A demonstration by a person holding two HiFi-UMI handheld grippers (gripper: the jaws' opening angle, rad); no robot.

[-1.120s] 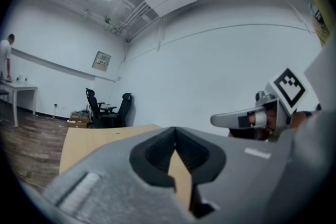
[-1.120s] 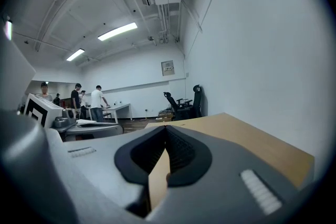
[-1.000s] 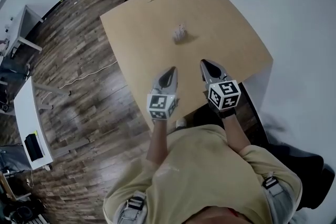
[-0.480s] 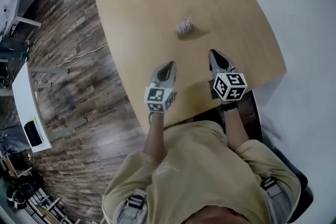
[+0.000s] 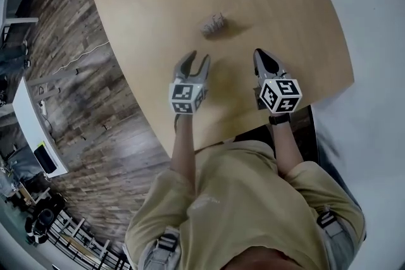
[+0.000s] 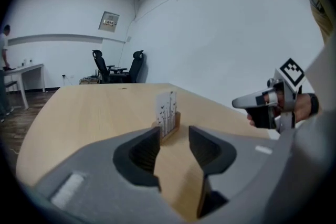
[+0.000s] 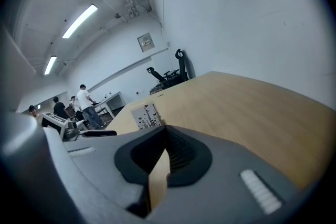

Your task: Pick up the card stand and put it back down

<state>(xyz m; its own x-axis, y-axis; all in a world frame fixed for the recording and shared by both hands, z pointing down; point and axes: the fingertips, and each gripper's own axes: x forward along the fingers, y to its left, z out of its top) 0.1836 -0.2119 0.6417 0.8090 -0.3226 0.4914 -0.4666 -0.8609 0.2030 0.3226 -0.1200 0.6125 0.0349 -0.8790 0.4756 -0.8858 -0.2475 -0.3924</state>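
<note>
The card stand, a small wooden block holding white printed cards, stands upright on the tan table, past both grippers. My left gripper is just short of it and slightly to its left. Its jaws are opening, with only bare table between them. In the left gripper view the card stand sits straight ahead beyond the left gripper. My right gripper hovers to the right of the stand, shut and empty. The card stand shows left of the right gripper in its own view.
The table's near edge lies just behind the grippers, with wooden floor to the left. Office chairs stand beyond the far edge. White desks and several people are far off on the left.
The left gripper's jaws have gone from shut to parted. Both grippers have moved forward, closer to the card stand. The head view has shifted over the table.
</note>
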